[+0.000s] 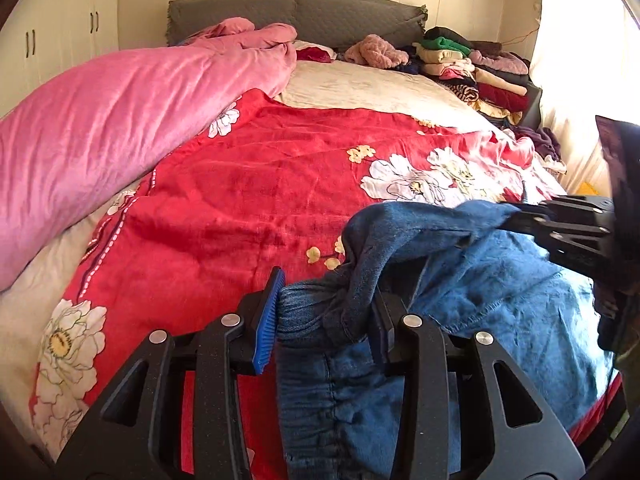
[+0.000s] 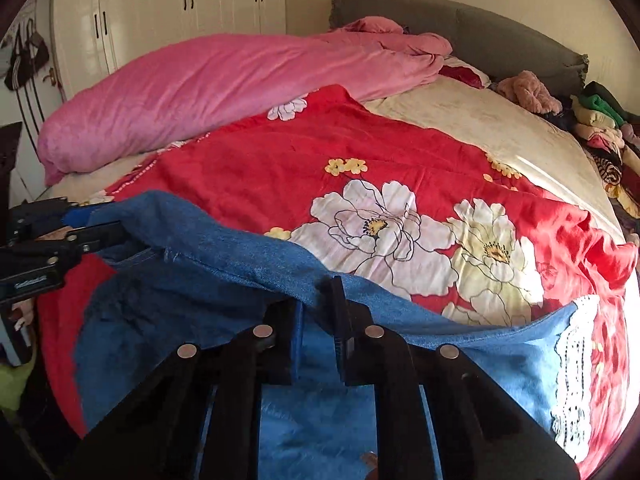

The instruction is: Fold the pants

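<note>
The blue denim pants (image 1: 500, 320) lie bunched at the near edge of the bed on the red floral blanket (image 1: 248, 208). My left gripper (image 1: 324, 320) is shut on the elastic waistband, with cloth bunched between its fingers. My right gripper (image 2: 318, 320) is shut on a denim edge of the pants (image 2: 200, 280). A white lace trim (image 2: 572, 368) shows at a pant hem on the right. Each gripper shows in the other's view: the right gripper (image 1: 520, 216) at the right edge, the left gripper (image 2: 108, 228) at the left edge, both pinching denim.
A pink duvet (image 1: 100, 140) is rolled along the bed's left side. A cream sheet (image 1: 372, 88) covers the far half. Stacks of folded clothes (image 1: 472, 68) stand at the far right by the grey headboard (image 1: 296, 12). White wardrobes (image 2: 168, 20) line the left wall.
</note>
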`<action>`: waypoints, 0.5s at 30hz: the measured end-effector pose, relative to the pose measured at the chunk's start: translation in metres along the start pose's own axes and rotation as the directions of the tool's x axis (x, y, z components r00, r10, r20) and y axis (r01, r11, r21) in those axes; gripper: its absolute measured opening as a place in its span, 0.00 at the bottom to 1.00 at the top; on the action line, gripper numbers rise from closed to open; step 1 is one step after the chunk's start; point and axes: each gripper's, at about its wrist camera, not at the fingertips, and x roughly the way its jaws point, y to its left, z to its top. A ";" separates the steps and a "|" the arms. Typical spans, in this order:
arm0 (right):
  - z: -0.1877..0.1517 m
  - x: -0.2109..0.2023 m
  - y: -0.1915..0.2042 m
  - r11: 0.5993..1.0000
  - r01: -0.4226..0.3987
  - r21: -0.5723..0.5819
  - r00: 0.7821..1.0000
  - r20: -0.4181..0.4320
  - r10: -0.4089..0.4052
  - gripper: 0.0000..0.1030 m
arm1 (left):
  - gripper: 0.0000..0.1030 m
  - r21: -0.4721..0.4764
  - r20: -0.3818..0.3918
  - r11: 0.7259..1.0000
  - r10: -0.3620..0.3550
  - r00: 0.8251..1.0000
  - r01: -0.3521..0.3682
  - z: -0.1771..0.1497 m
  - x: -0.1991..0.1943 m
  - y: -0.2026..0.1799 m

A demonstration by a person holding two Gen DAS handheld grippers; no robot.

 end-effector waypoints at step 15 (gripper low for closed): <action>-0.092 -0.093 0.069 0.994 -0.102 0.038 0.994 0.039 0.100 0.09 | 0.30 0.110 -0.014 0.994 0.005 1.000 -0.004 -0.044 -0.049 -0.014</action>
